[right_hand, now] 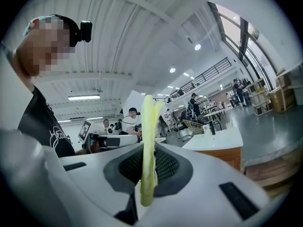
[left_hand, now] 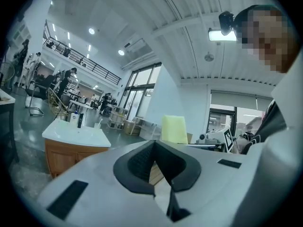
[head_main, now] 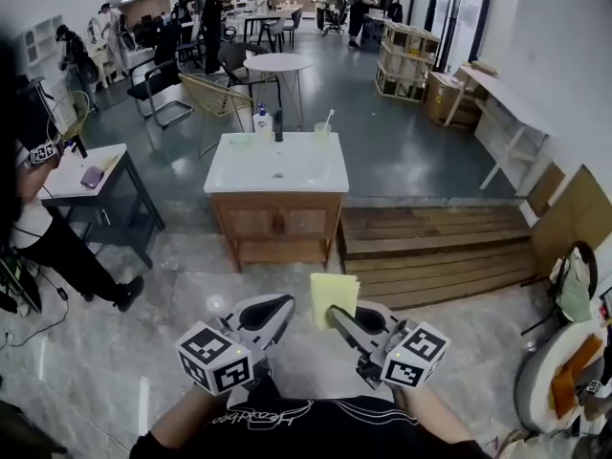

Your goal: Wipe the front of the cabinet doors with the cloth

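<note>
A wooden vanity cabinet (head_main: 277, 223) with two front doors and a white sink top stands a few steps ahead on the grey floor. It also shows at the left in the left gripper view (left_hand: 64, 156) and at the right in the right gripper view (right_hand: 226, 156). My right gripper (head_main: 341, 316) is shut on a folded yellow cloth (head_main: 334, 295), which stands upright between its pads (right_hand: 147, 141). My left gripper (head_main: 275, 306) is held beside it, shut with nothing in it (left_hand: 154, 150). The cloth (left_hand: 174, 129) shows beyond it. Both grippers are close to my body, well short of the cabinet.
A low wooden platform (head_main: 435, 247) lies right of the cabinet. At the left are a dark table (head_main: 100, 185) and a person's leg (head_main: 67, 256). A bottle (head_main: 261, 120) and a cup (head_main: 322, 132) stand on the sink top. A round table (head_main: 277, 63) and chairs are behind.
</note>
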`<state>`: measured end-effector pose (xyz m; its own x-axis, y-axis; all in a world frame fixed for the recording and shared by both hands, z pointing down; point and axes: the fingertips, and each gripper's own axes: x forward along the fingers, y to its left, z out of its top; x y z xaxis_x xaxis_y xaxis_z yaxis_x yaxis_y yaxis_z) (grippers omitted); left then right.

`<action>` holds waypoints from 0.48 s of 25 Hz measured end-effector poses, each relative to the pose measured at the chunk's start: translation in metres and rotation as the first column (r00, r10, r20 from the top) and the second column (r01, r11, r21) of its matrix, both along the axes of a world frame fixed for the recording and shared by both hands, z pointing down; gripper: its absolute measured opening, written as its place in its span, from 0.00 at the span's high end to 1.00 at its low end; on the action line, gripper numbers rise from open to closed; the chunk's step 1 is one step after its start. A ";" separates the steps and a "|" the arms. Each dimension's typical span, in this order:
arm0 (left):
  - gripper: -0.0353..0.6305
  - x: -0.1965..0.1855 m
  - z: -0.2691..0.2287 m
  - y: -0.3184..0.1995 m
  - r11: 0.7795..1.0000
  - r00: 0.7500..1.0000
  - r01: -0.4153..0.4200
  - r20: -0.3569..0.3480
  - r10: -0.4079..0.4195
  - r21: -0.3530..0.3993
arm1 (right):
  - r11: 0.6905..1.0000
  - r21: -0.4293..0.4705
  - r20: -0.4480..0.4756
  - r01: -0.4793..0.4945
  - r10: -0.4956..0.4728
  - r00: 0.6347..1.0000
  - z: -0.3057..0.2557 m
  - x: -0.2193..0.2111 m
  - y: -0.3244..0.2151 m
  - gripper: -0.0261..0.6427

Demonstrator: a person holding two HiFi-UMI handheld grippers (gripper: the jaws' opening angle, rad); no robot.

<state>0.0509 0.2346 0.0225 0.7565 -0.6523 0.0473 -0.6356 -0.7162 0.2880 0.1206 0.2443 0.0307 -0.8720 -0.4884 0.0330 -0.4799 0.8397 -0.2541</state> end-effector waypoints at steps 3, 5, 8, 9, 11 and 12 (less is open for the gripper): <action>0.94 0.013 -0.007 0.022 1.000 1.000 -0.006 -0.003 0.006 0.021 | 0.999 0.041 -0.006 -0.002 0.002 1.000 -0.009 0.013 0.021 0.90; 0.94 0.019 -0.011 0.032 0.999 1.000 -0.010 -0.003 0.010 0.032 | 0.998 0.058 -0.004 -0.006 0.006 1.000 -0.015 0.018 0.031 0.90; 0.94 0.025 -0.012 0.040 0.999 1.000 -0.014 0.002 0.014 0.039 | 0.998 0.059 0.005 -0.006 0.005 1.000 -0.015 0.021 0.039 0.90; 0.94 0.026 -0.012 0.042 0.999 1.000 -0.016 0.004 0.016 0.040 | 0.998 0.057 0.008 -0.005 0.004 1.000 -0.014 0.022 0.040 0.90; 0.94 0.028 -0.010 0.044 0.999 1.000 -0.017 0.007 0.017 0.039 | 0.999 0.054 0.013 -0.005 0.004 1.000 -0.011 0.024 0.043 0.90; 0.94 0.028 -0.008 0.045 0.999 1.000 -0.015 0.009 0.015 0.036 | 0.999 0.052 0.014 -0.005 0.004 1.000 -0.010 0.025 0.044 0.90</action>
